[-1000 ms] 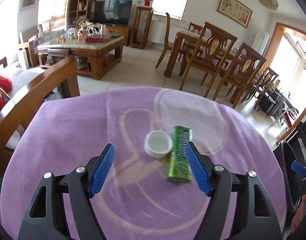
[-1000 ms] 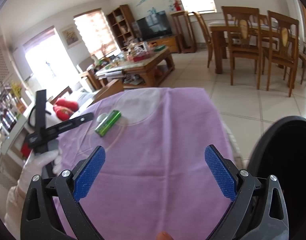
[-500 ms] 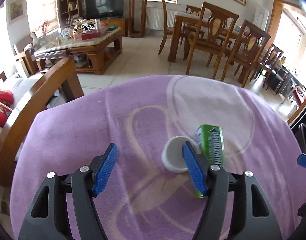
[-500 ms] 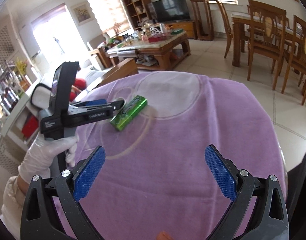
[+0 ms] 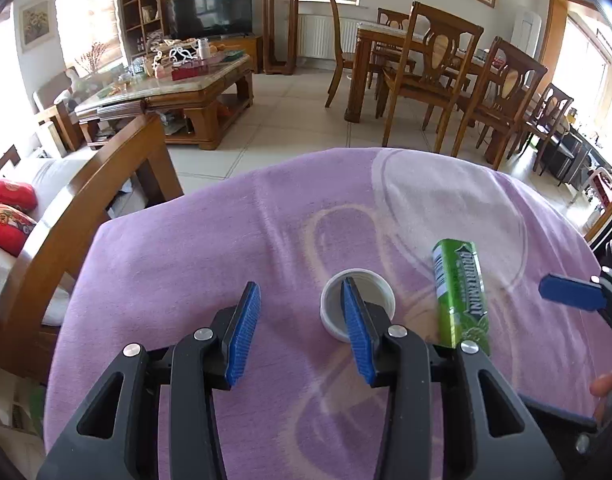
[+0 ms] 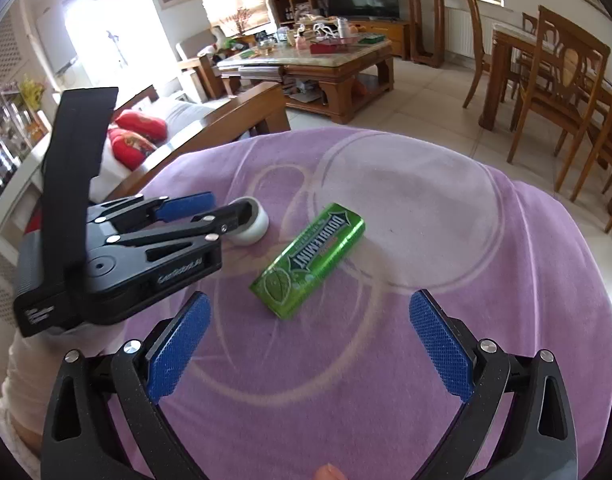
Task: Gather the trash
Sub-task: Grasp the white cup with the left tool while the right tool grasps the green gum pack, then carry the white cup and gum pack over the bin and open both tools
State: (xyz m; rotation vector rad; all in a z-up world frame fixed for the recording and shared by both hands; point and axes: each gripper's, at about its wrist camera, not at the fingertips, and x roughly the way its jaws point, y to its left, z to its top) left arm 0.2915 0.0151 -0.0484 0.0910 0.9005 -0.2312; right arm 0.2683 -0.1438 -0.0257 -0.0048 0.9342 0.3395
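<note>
Left wrist view looks straight into the white cap (image 5: 358, 304) from above: hollow side up, with the left gripper (image 5: 298, 320) straddling its wall, one blue finger inside the cup and the other out on the cloth at the cap's 9 o'clock. The fingers are closing, the cap's wall between them, not clearly pinched yet. The right wrist view gives the side angle: the left gripper (image 6: 210, 210) tilts down from 9 o'clock, a white-gloved hand (image 6: 38, 360) beneath its body. Only this view shows the full label of the green gum pack (image 6: 308, 260), lying flat at the cap's (image 6: 248, 226) 4 o'clock, close by but apart. The right gripper (image 6: 306, 344) hangs over the cloth with fingers spread wide, nothing between them, the pack just ahead at 12 o'clock. From the left camera only one blue pad of it (image 5: 570, 292) pokes in at 3 o'clock. The desk (image 5: 186, 260) wears a purple cloth with pale loops. Beyond: tiled floor, wooden coffee table (image 6: 326, 60), dining chairs (image 5: 438, 76), television (image 5: 210, 10).
</note>
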